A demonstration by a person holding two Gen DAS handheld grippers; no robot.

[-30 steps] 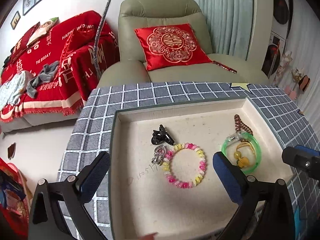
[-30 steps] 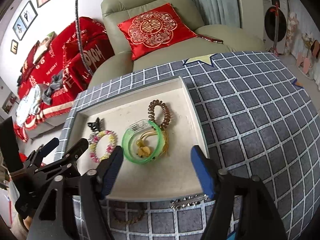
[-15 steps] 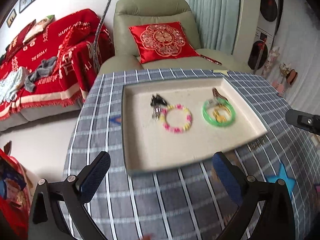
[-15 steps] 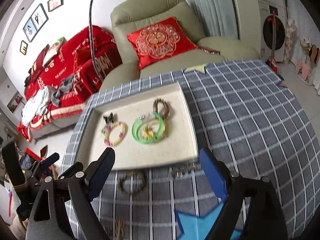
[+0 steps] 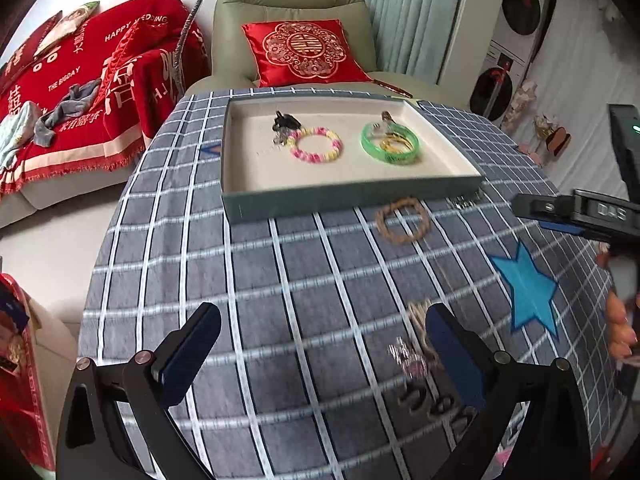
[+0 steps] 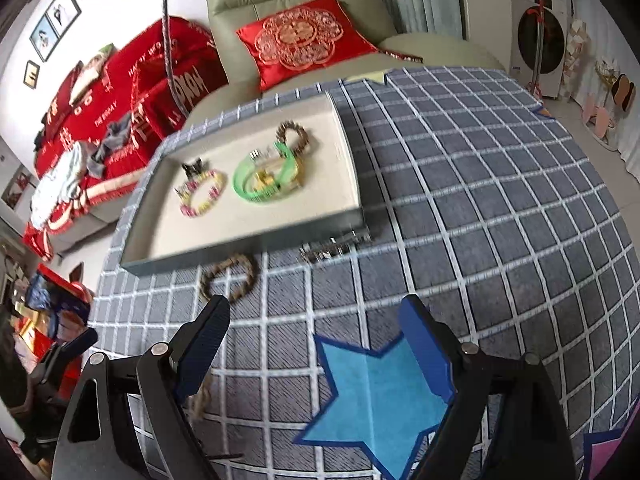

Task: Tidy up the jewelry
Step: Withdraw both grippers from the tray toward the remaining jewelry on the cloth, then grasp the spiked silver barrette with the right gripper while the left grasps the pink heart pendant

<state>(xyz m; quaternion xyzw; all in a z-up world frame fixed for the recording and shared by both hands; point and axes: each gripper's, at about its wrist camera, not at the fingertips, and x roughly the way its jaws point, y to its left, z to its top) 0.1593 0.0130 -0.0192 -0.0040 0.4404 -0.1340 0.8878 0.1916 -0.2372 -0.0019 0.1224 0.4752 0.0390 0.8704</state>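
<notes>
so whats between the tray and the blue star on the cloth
In the right wrist view, a silver chain lies between the tray and blue star; otherwise bare checked cloth.

**Your two handheld grippers, up close**

Your left gripper is a black angular frame with two long fingers faced in dark blue pads. Silver round screws sit at each finger's pivot, and triangular cut-outs lighten the arms. Your right gripper is built the same way: black frame, blue pads with a ribbed texture, silver screws at the joints. Seen from the left camera, its black body carries pale lettering, too blurred to read, and a blue edge.
</notes>
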